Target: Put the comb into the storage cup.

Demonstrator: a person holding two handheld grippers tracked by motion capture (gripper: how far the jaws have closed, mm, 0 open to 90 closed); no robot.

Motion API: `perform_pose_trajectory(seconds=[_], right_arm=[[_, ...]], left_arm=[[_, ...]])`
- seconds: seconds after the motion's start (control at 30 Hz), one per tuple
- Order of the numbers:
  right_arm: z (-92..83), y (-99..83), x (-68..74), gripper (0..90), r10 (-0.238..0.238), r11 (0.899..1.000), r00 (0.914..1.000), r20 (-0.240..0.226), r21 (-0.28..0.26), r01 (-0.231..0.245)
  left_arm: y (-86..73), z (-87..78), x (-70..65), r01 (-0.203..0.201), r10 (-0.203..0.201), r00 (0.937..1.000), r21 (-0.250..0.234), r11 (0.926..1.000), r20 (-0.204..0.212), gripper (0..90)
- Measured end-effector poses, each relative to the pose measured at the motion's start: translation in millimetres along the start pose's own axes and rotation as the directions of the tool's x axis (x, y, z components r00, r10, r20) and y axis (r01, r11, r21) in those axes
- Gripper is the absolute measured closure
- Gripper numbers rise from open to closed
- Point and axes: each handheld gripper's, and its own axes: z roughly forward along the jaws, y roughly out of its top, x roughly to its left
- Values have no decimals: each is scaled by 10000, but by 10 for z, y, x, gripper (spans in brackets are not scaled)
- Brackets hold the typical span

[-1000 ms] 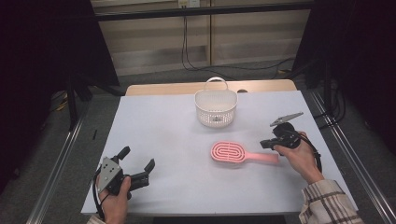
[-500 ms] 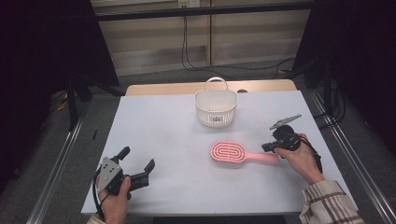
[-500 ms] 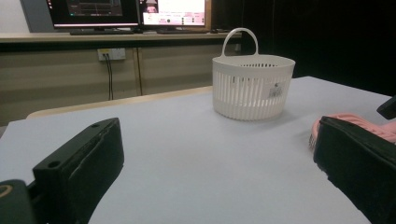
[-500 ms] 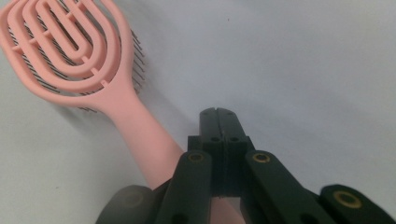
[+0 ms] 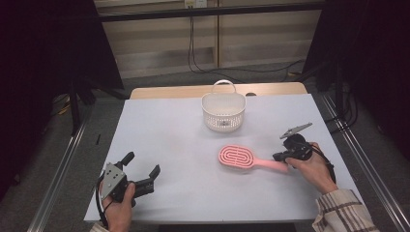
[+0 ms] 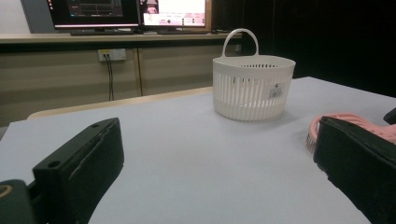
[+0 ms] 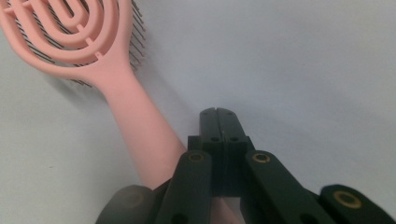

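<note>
Right claw (image 7: 219, 114): jaws pressed together with nothing between them, just beside the handle of the pink hairbrush (image 5: 240, 157), which lies flat on the tabletop (image 5: 174, 130). Left claw (image 5: 141, 170): jaws spread wide, empty, at the near left corner. A white basket (image 5: 223, 111) stands upright beyond the hairbrush.

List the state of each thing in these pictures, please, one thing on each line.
Pink hairbrush: lying flat on the table, bristles down, not gripped.
White basket: upright, handle up; I cannot see anything in it.
Left gripper: open, empty, low over the table.
Right gripper: shut, empty, beside the brush handle.
</note>
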Motion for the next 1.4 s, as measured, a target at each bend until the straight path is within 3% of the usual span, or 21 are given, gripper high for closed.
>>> perform_pose_trajectory(seconds=[0.6, 1.13, 1.4], right_arm=[[-1, -44, 63, 900, -106, 9999, 9998, -187, 77, 108], [-5, -116, 64, 900, 98, 9998, 9994, -330, 162, -93], [-53, -117, 24, 900, 55, 9985, 9996, -279, -552, -70]], left_arm=[[-3, 1, 3, 6, -6, 10000, 17, 10000, 3, 17], [-4, 4, -1, 45, -45, 10000, -15, 10000, 59, 17], [-1, 0, 3, 22, -21, 10000, -18, 10000, 38, 17]])
